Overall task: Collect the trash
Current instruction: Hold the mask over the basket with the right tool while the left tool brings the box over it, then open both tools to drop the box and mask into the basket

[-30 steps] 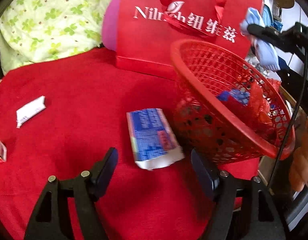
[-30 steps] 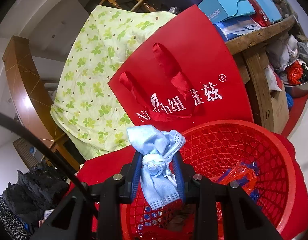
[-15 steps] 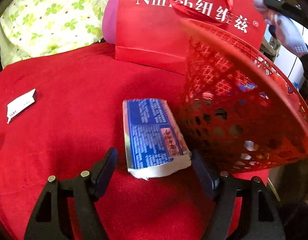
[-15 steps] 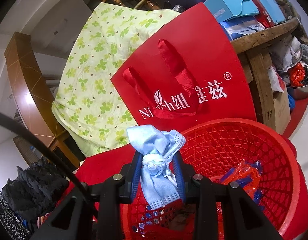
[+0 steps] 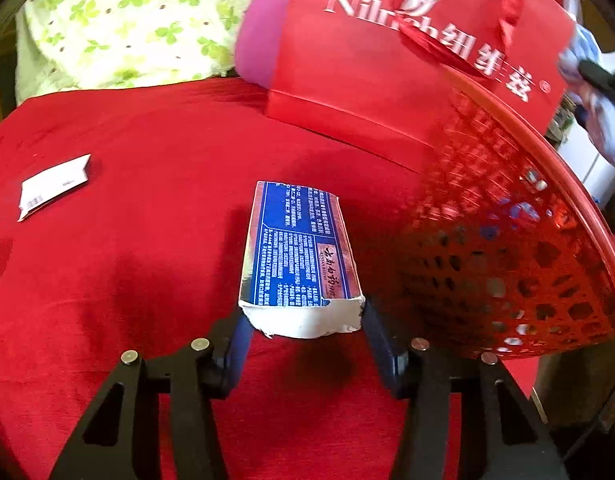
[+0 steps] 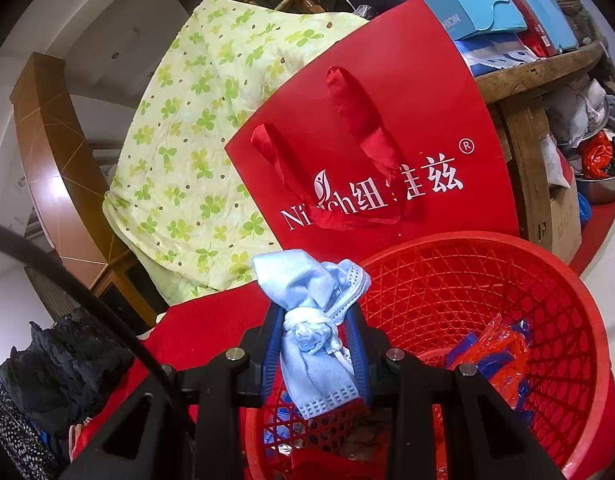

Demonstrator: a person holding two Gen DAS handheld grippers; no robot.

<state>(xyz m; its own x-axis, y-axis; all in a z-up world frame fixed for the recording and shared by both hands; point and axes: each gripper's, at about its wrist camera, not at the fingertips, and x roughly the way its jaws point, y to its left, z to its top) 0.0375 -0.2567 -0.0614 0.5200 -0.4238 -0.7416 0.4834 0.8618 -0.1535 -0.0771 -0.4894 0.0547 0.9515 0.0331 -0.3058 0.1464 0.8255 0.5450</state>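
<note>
A blue printed box [image 5: 299, 240] with a torn white near end lies on the red cloth [image 5: 127, 288], close beside the red mesh basket [image 5: 507, 264]. My left gripper [image 5: 303, 320] is closing on that near end, and both pads touch its sides. In the right wrist view my right gripper [image 6: 313, 320] is shut on a knotted light-blue face mask [image 6: 303, 280], held above the near rim of the basket [image 6: 527, 280]. Red and blue wrappers [image 6: 495, 352] lie inside the basket. The mask [image 5: 607, 132] also shows blurred at the right edge of the left wrist view.
A red paper gift bag [image 5: 387, 64] stands behind the basket, with a pink cushion [image 5: 259, 40] and a green-patterned quilt [image 5: 127, 28] further back. A small white card [image 5: 53, 186] lies on the cloth at left. Cluttered shelves [image 6: 547, 80] stand at right.
My left gripper moved forward and down over the blue box, and its jaws narrowed from wide apart to the box's sides. The right gripper kept still with the mask.
</note>
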